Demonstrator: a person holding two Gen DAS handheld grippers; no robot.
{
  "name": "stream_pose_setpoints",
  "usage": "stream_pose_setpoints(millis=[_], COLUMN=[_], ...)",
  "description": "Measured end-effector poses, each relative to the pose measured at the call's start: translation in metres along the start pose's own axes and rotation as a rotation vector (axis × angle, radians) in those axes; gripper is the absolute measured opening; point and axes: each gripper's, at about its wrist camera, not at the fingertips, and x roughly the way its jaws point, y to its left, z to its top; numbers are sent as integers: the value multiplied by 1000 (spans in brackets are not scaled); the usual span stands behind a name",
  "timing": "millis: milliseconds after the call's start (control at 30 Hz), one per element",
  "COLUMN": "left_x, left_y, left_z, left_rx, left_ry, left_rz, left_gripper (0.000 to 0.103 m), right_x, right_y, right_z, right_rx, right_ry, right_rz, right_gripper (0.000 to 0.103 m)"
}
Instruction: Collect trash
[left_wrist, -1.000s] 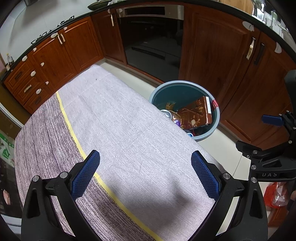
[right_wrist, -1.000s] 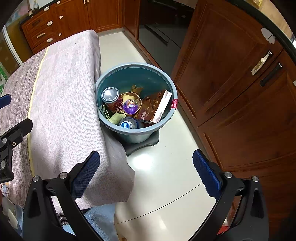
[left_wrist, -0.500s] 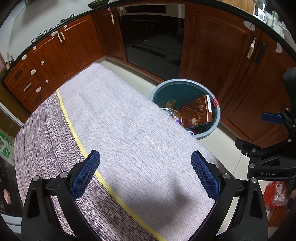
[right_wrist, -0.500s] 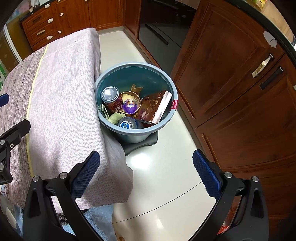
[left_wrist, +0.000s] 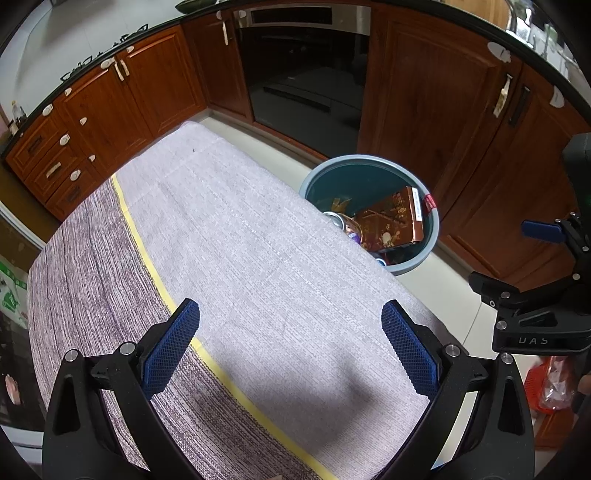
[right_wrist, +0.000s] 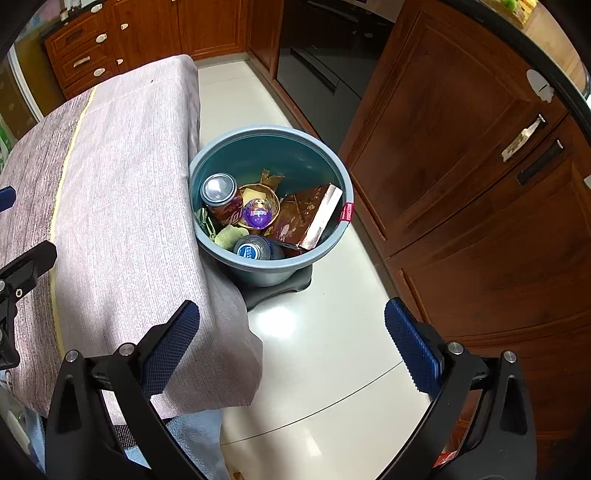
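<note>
Left gripper (left_wrist: 290, 343): fingers apart, empty, over the tablecloth (left_wrist: 236, 258) | Right gripper (right_wrist: 291, 343): fingers apart, empty, past the table's corner above bare floor (right_wrist: 332, 350) | Bin (right_wrist: 271, 263): against the table edge, near cabinets, holding can (right_wrist: 221, 195), box (right_wrist: 306, 218), wrappers.

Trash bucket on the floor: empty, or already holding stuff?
Holding stuff. The bucket contains a soda can, a brown box and a purple egg capsule.

one round blue-grey plastic bin (right_wrist: 334, 236) holds two metal drink cans (right_wrist: 221, 195), one brown flat box (right_wrist: 310, 218), one purple plastic egg (right_wrist: 257, 217), one round gold bowl (right_wrist: 271, 197)
</note>
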Motion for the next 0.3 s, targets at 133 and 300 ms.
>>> stream_pose_setpoints(millis=[133, 300], left_x=[2, 1], left_y=[2, 2], left_z=[-1, -1], left_rx=[-3, 11], left_ry=[16, 18], left_rz=[2, -11], left_gripper=[99, 99], right_x=[-1, -3], right_y=[1, 3], right_z=[2, 5], right_rx=[-9, -17], right_ry=[-2, -7], right_rz=[-5, -12], right_gripper=[96, 96])
